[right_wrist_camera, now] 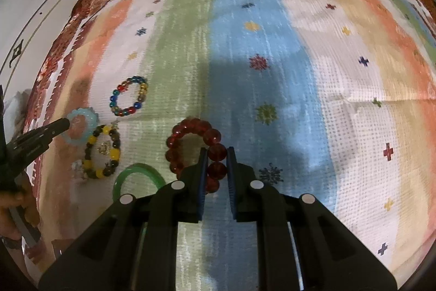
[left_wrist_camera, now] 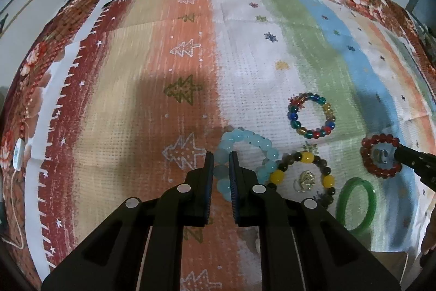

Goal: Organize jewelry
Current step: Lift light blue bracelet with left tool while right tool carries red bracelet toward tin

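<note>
My left gripper [left_wrist_camera: 221, 154] is shut on the light blue bead bracelet [left_wrist_camera: 256, 141], pinching its left side on the striped cloth. My right gripper [right_wrist_camera: 217, 150] is shut on the dark red bead bracelet [right_wrist_camera: 190, 128], gripping beads on its near right side. The light blue bracelet [right_wrist_camera: 81, 124] and the left gripper [right_wrist_camera: 68, 124] also show at the left of the right wrist view. The red bracelet [left_wrist_camera: 380, 156] and the right gripper [left_wrist_camera: 399, 152] show at the right of the left wrist view.
A multicolour bead bracelet [left_wrist_camera: 312, 115] [right_wrist_camera: 129, 96], a yellow and dark bead bracelet [left_wrist_camera: 306, 176] [right_wrist_camera: 102, 152] around a small metal ring [left_wrist_camera: 304, 180], and a green bangle [left_wrist_camera: 357, 205] [right_wrist_camera: 136, 176] lie on the striped cloth [left_wrist_camera: 177, 100]. Cables run along the far edge.
</note>
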Tool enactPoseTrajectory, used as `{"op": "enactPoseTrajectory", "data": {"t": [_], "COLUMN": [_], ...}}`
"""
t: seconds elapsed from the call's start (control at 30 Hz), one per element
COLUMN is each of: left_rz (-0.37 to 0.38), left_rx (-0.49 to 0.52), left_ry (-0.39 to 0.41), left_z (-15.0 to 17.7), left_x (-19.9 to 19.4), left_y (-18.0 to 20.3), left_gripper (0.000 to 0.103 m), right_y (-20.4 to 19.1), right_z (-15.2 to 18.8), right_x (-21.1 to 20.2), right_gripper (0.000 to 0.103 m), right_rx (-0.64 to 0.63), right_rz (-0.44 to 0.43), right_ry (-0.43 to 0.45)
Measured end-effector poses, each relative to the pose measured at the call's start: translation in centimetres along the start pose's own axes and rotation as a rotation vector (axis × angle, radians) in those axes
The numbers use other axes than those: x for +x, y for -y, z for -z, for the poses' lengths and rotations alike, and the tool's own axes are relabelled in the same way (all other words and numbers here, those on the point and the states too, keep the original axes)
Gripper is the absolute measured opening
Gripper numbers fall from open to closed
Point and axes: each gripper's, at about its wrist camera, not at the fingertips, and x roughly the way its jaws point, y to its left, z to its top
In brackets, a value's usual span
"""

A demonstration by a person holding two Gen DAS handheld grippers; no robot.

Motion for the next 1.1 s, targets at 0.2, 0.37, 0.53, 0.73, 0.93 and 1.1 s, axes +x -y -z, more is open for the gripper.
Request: {"op": "enactPoseTrajectory", "data": {"t": [0.2, 0.37, 0.53, 0.73, 0.93, 1.1], "left_rz": [0.011, 0.026, 0.035, 0.049, 0.06, 0.076], "left_rx": [0.007, 0.011, 0.02, 0.018, 0.018, 0.014], "left_ry": [0.016, 0.033, 0.049, 0.068, 0.095, 0.109], "left_z": [-0.2, -0.3, -0.2, 0.1, 0.8, 1.5], "left_x": [-0.9, -1.9, -2.9, -4.5, -6.4, -7.8], "left_y": [0.4, 0.8, 1.3, 1.5, 1.9, 2.0], "left_gripper": [0.011, 0.011, 0.011, 0.011, 0.011, 0.011], "right_y": [-1.0, -1.6, -2.4, -3.5, -4.3, -4.5], "right_z": [0.0, 0.0, 0.1, 0.4, 1.0, 1.9], "right_x": [-0.7, -1.3, -2.2, -3.9, -5.5, -6.5], "right_gripper": [0.015, 0.015, 0.015, 0.015, 0.015, 0.015], "right_rx": [-0.037, -0.055, -0.085, -0.119, -0.141, -0.158], "right_rz": [-0.009, -0.013, -0.015, -0.02, -0.027, -0.028], "right_ry": [0.018, 0.034, 0.054, 0.089, 0.117, 0.125]}}
